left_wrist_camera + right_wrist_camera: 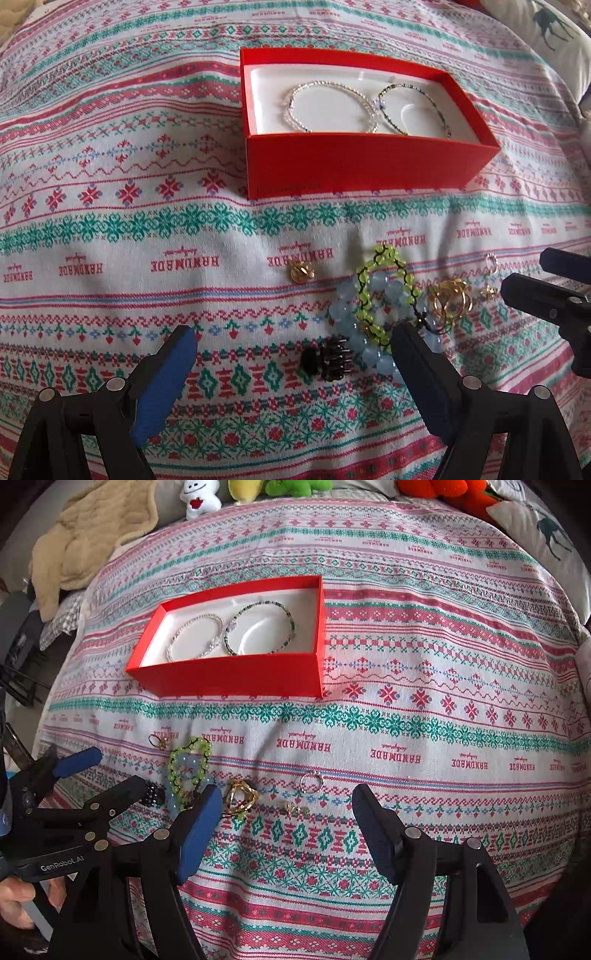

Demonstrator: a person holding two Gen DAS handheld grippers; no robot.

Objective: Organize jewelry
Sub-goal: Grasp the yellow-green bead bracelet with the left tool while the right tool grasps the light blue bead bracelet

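Both sets of jaws are gaping wide, gripping nothing. Between the left gripper's (293, 343) jaws a dark beaded piece (328, 357) is lying, green bracelet (384, 291) just ahead; beyond sits the red box (354, 166) holding two bracelets. Ahead of the right gripper (286, 805), a silver ring (311, 782) is resting on the bedspread (443, 664).

Woven patterned cloth (424, 709), matt and slightly wrinkled. Red box (229, 675) of smooth matt card, lined with glossy white moulded plastic. Inside, glinting clear-bead bracelet (195, 637) beside dark-bead bracelet (260, 631). Near, translucent green beads (384, 288) on black cord, milky blue beads (365, 347), shiny gold-metal rings (450, 299).
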